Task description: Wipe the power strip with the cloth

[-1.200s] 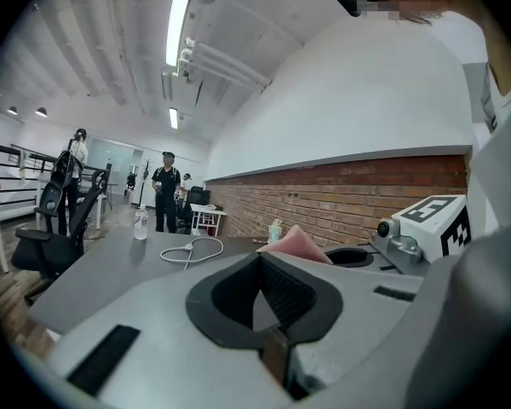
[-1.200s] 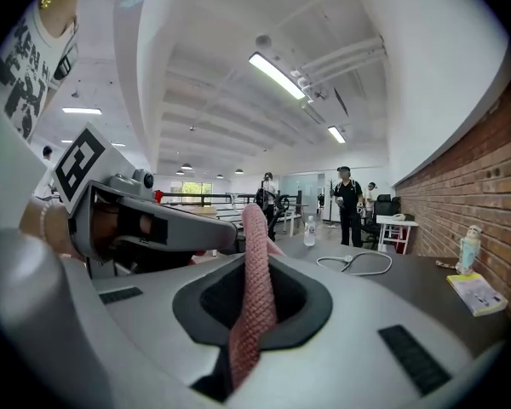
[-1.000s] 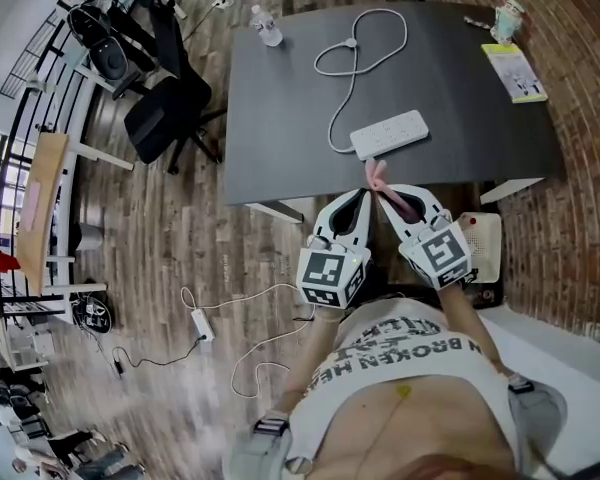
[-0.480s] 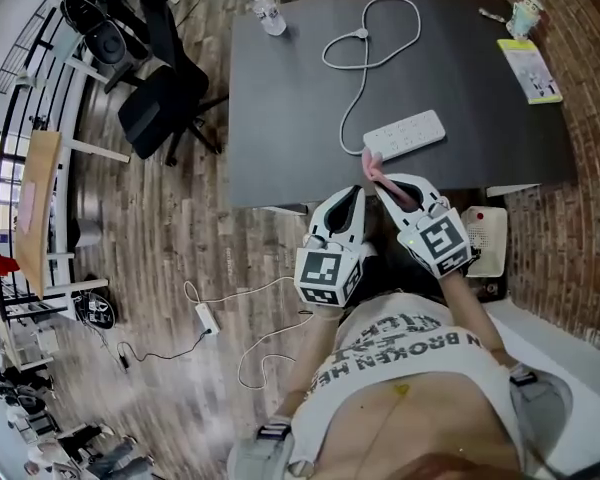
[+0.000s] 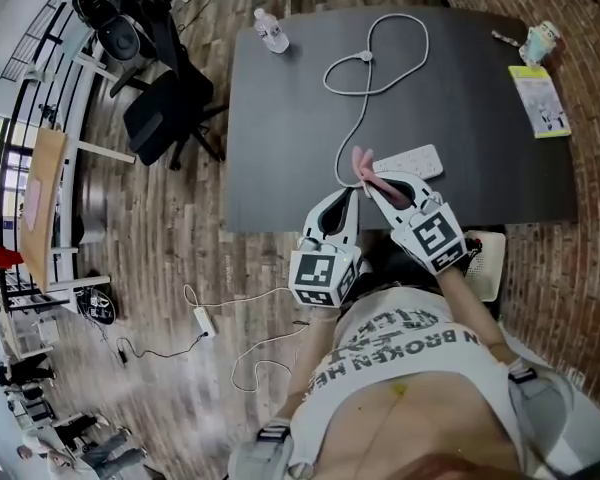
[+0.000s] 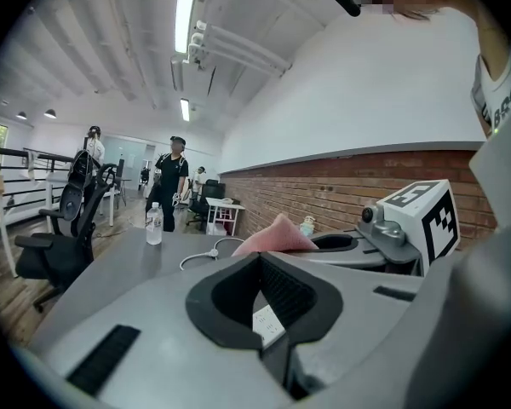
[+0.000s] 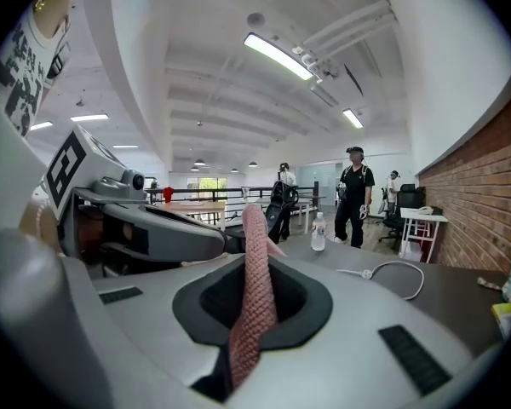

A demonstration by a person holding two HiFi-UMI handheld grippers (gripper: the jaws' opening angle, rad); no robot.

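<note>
Reference landmark: the power strip (image 5: 408, 161), a white bar lying flat on the dark table (image 5: 280, 118).

Head view:
- The right gripper (image 5: 367, 180) is at the near-left end of the power strip. The pink cloth (image 5: 361, 161) stands up from its tips, just beside that end; contact between cloth and strip cannot be confirmed here.
- The left gripper (image 5: 345, 196) is nearer the person than the power strip, just beside the right gripper.
- A white cable (image 5: 365, 98) loops away from the power strip's left end.
- A water bottle (image 5: 271, 30) stands well apart, at the far-left corner. A booklet (image 5: 542, 100) lies far right of the power strip.

Right gripper view only:
- Both jaws are closed tight on the cloth, which runs as a narrow upright strip between them.
- Two people stand beyond the table; the head view does not show them clearly.

Left gripper view only:
- The jaws are fully together with nothing between them.
- Part of the power strip shows through the opening behind the jaw tips.
</note>
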